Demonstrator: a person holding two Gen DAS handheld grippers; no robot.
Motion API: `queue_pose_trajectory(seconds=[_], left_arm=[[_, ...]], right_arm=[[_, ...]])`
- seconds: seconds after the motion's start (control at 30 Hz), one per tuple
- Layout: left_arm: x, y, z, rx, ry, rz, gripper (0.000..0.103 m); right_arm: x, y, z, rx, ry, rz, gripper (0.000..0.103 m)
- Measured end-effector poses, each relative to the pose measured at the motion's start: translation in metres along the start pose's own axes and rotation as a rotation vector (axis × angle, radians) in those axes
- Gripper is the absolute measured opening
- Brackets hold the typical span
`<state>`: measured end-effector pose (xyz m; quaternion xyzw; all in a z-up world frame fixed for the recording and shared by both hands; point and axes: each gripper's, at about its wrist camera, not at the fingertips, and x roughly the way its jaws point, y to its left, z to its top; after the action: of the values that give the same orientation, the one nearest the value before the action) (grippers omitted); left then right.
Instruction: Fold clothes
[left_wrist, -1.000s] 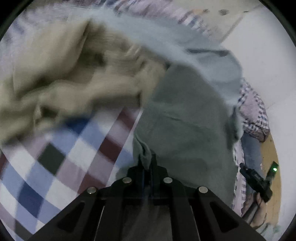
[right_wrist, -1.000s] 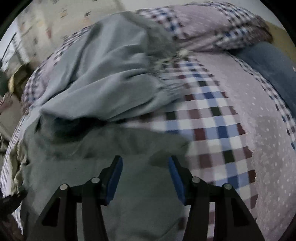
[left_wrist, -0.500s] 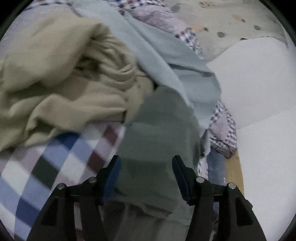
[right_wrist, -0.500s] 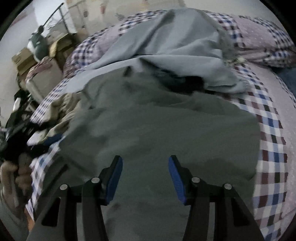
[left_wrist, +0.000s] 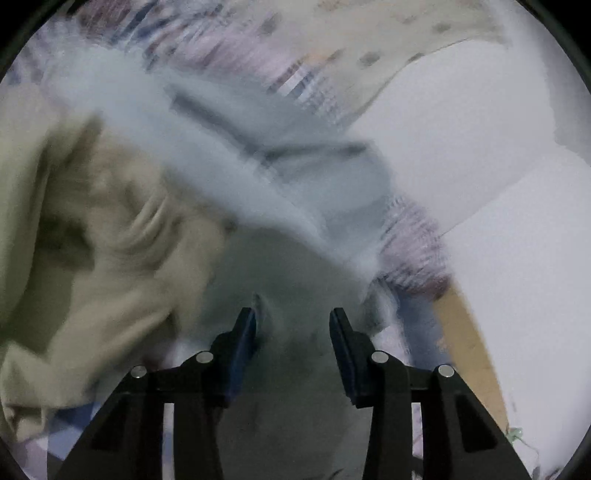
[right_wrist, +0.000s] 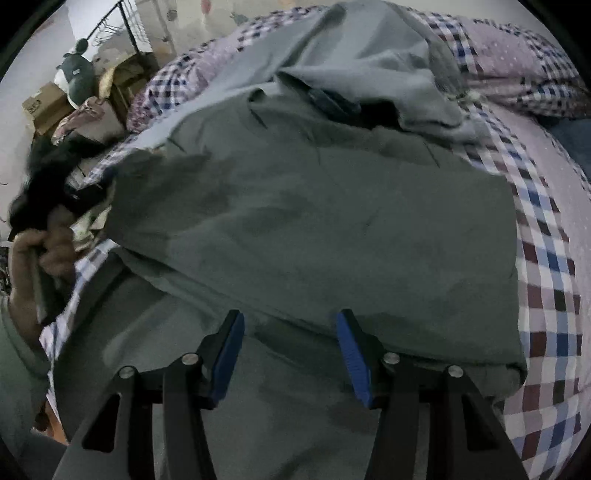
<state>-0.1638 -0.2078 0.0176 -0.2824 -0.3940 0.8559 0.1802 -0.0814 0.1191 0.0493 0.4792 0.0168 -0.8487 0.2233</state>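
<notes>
Grey garment (right_wrist: 314, 221) on checked bedding (right_wrist: 546, 280); no writing legible; right gripper (right_wrist: 290, 347) jaws apart.

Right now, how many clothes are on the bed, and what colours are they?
Dark grey-green garment: 1
Light blue-grey garment: 1
Beige garment: 1
Total: 3 garments that I can tell apart on the checked bedcover. More may be hidden under the pile.
</notes>
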Motion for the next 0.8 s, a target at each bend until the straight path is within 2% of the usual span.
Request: queue_pose_trajectory(seconds=[0.13,0.3,0.47,0.57,0.63,0.73,0.8], left_arm=[[-0.013,0.024,-0.003,-0.057,-0.059,0.124,0.044],[-0.03,0.051,-0.015,-0.129,-0.073,0.19,0.045],[-0.031,0.021,-0.02,-0.073,-0.092,0.202,0.059],[-0.043,0.003,-0.027,-0.039,-0.087,0.2,0.06],[-0.059,-0.008,-0.03,-0.018,-0.086,0.198,0.062],[-0.08,-0.025,-0.035,0.022,-0.096,0.199,0.071],[-0.096,-0.037,-0.043,0.053,-0.1,0.199,0.071]], right_arm=[[0.001,-0.007,-0.005,0.007,0.005,-0.009,0.056],[-0.008,-0.008,-0.01,0.009,-0.013,-0.032,0.056],[-0.033,-0.001,-0.009,-0.002,-0.087,-0.055,0.057],[-0.052,0.006,-0.013,-0.006,-0.133,-0.057,0.06],[-0.067,0.01,-0.022,-0.005,-0.162,-0.061,0.063],[-0.095,0.021,-0.041,-0.036,-0.227,-0.092,0.066],[-0.114,0.03,-0.058,-0.072,-0.283,-0.12,0.071]])
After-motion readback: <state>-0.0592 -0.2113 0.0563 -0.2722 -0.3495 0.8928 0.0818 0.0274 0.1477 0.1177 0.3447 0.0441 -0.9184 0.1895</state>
